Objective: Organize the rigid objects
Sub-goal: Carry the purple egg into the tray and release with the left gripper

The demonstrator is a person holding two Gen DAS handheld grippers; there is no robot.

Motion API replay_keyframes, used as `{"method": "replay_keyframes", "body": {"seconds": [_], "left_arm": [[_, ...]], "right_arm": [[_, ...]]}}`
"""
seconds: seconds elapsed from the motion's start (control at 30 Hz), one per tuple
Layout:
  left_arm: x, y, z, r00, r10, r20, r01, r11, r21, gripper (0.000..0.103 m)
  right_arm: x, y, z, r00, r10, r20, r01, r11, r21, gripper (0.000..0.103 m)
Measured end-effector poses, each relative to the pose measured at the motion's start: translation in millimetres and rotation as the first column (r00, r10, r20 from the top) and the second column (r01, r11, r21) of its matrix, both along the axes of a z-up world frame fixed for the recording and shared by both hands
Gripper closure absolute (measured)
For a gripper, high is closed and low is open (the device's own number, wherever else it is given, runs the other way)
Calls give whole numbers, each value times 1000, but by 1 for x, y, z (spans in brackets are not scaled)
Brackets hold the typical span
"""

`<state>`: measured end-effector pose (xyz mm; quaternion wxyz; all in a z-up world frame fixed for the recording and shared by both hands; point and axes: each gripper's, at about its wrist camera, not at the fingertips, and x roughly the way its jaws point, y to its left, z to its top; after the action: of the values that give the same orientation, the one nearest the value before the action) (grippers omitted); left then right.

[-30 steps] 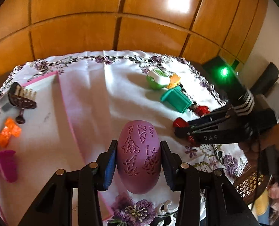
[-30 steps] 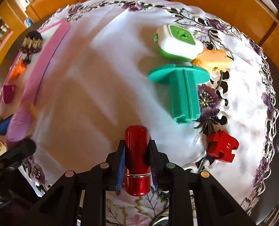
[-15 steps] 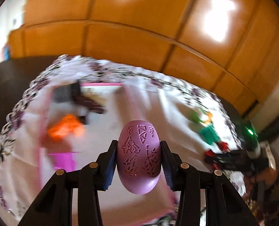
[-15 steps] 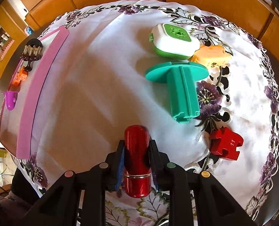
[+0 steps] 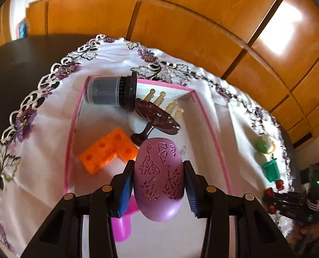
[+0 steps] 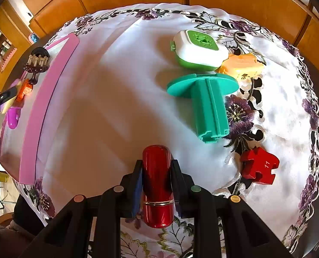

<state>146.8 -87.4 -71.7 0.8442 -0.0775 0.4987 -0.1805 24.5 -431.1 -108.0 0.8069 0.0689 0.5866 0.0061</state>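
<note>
Overhead, the left gripper [image 5: 158, 185] had its jaws clenched on a mauve egg-shaped object [image 5: 158, 179] with cut-out patterns, blue pads pressed against both of its sides. It hung above the pink-rimmed tray [image 5: 215, 146] that sat on the embroidered white cloth [image 5: 41, 172] covering the bench. Inside the tray lay a grey cylinder with a black cap [image 5: 111, 92] on its side at the far corner, a dark brown stand [image 5: 157, 118] tilted against it with cream pegs [image 5: 157, 96] behind, an orange block [image 5: 108, 152] with round holes nearer the left rim, and a bright pink piece [image 5: 121, 225] partly hidden under the gripper's left finger.

The right gripper [image 6: 157, 185] had its jaws clamped on a red cylinder with a metal band [image 6: 157, 185], held just over the cloth [image 6: 105, 107], pointing steeply down. Ahead of it lay a teal flanged piece [image 6: 206, 105] on its side, a green-and-white box [image 6: 199, 49] just beyond it, an orange piece [image 6: 241, 65] touching the box's right side, and a red puzzle piece [image 6: 259, 165] marked 11 to the right, near the cloth's edge. In that view the tray [image 6: 45, 107] stood well apart at the left.
</note>
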Motion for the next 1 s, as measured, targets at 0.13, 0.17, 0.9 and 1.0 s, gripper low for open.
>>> {"method": "replay_keyframes", "body": {"seconds": [0.13, 0.17, 0.9, 1.0], "left_arm": [[10, -2, -16, 999, 11, -31, -9, 999, 41, 57], [9, -1, -16, 999, 14, -30, -13, 999, 43, 53], [-71, 23, 43, 976, 57, 208, -93, 982, 164, 47], [-77, 23, 47, 973, 52, 226, -91, 982, 168, 47]], "right_arm": [[0, 1, 0, 1000, 1, 3, -1, 1000, 0, 79], [0, 1, 0, 1000, 0, 3, 0, 1000, 1, 79], [-2, 17, -1, 999, 28, 34, -25, 998, -66, 79], [-4, 22, -1, 999, 33, 42, -29, 996, -84, 79]]}}
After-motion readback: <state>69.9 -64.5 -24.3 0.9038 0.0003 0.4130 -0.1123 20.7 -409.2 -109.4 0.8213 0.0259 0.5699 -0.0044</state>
